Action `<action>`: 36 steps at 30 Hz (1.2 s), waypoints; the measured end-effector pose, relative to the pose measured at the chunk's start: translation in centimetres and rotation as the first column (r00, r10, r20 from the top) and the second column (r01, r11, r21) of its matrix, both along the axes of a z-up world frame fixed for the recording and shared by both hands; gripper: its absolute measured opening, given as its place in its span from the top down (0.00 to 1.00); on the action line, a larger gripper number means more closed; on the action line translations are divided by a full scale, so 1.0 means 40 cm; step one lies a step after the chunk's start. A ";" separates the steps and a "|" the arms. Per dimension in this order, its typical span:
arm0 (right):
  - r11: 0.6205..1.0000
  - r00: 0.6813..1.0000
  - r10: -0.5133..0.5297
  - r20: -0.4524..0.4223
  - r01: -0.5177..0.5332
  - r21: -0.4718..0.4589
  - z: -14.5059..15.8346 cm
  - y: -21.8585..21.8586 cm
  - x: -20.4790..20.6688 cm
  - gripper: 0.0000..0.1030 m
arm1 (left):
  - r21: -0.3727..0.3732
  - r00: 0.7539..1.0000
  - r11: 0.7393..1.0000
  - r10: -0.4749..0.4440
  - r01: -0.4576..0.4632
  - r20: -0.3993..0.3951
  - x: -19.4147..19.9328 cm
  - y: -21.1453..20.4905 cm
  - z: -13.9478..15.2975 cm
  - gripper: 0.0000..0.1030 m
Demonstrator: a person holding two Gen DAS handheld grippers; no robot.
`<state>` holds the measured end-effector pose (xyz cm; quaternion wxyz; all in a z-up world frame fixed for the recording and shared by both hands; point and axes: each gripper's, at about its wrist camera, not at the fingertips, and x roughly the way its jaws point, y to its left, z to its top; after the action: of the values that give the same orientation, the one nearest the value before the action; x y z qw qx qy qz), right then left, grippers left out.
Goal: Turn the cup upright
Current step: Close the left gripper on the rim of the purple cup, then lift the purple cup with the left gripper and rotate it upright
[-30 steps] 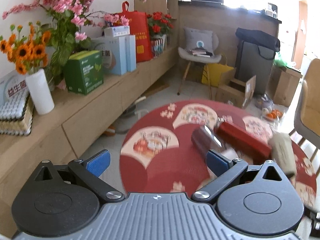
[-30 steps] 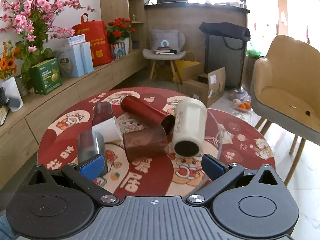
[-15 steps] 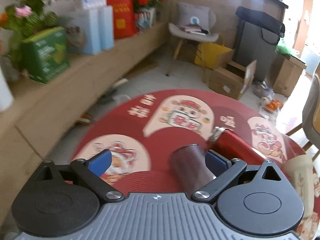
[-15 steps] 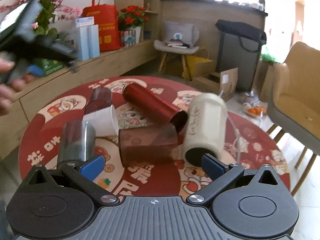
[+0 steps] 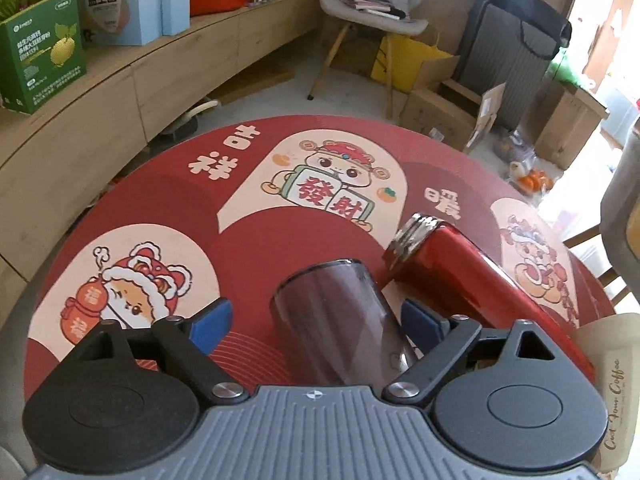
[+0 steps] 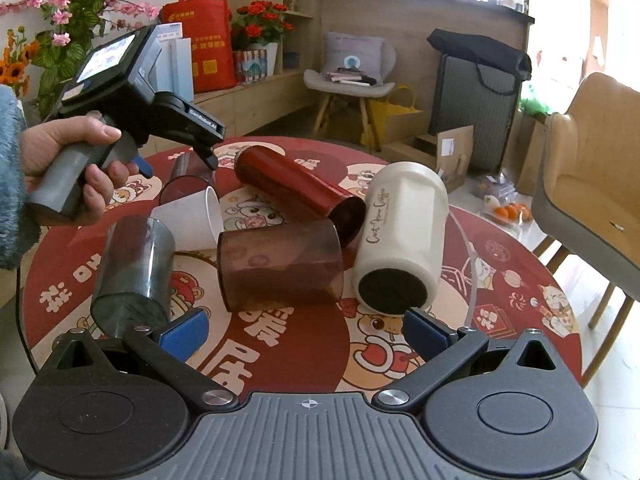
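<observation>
Your left gripper (image 5: 310, 322) gapes around the dark cup (image 5: 340, 320), its near end hidden; right gripper (image 6: 306, 330) gapes, holding nothing.

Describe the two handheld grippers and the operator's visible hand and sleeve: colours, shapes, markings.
Both grippers, left gripper and right gripper, share black linkage arms, blue fingertip pads, round black discs and a ribbed grey body. The left unit has a small screen and grey handle. A bare left hand wears a fuzzy blue-grey sleeve.

likely home lounge, armchair (image 6: 592, 184), flowers (image 6: 260, 20)
</observation>
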<state>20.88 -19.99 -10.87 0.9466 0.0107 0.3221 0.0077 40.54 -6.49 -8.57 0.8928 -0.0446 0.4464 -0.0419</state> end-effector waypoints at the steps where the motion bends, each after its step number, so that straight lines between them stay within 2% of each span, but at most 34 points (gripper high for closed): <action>1: 1.000 1.000 0.000 0.000 0.000 0.001 0.001 0.001 0.000 0.00 | -0.008 1.000 1.000 -0.004 0.004 -0.001 -0.002 0.001 -0.001 0.14; 9: 1.000 1.000 0.006 -0.004 -0.006 0.004 0.007 0.005 -0.003 0.00 | -0.064 0.999 0.998 -0.016 0.014 -0.035 0.004 0.017 -0.013 0.15; 12: 1.000 1.000 0.009 -0.003 -0.009 0.006 0.008 0.004 -0.001 0.00 | -0.088 1.000 0.996 -0.027 0.026 -0.005 -0.002 0.032 -0.012 0.28; 21: 1.000 1.000 0.007 -0.002 -0.007 0.011 0.020 0.014 -0.005 0.00 | -0.028 1.000 0.999 0.027 -0.027 -0.001 -0.031 0.120 0.001 0.29; 29: 0.999 1.000 0.016 -0.020 -0.015 0.038 0.039 0.041 -0.024 0.00 | 0.018 0.998 0.998 0.063 -0.063 -0.017 -0.157 0.237 0.014 0.28; 36: 0.996 0.997 0.006 -0.080 0.001 0.084 0.019 0.062 -0.047 0.00 | 0.051 0.999 0.998 0.032 -0.031 -0.018 -0.318 0.251 0.031 0.28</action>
<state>18.99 -17.49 -10.10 0.9317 0.0505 0.3591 0.0219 27.83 3.55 -7.34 0.8900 -0.0294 0.4547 -0.0160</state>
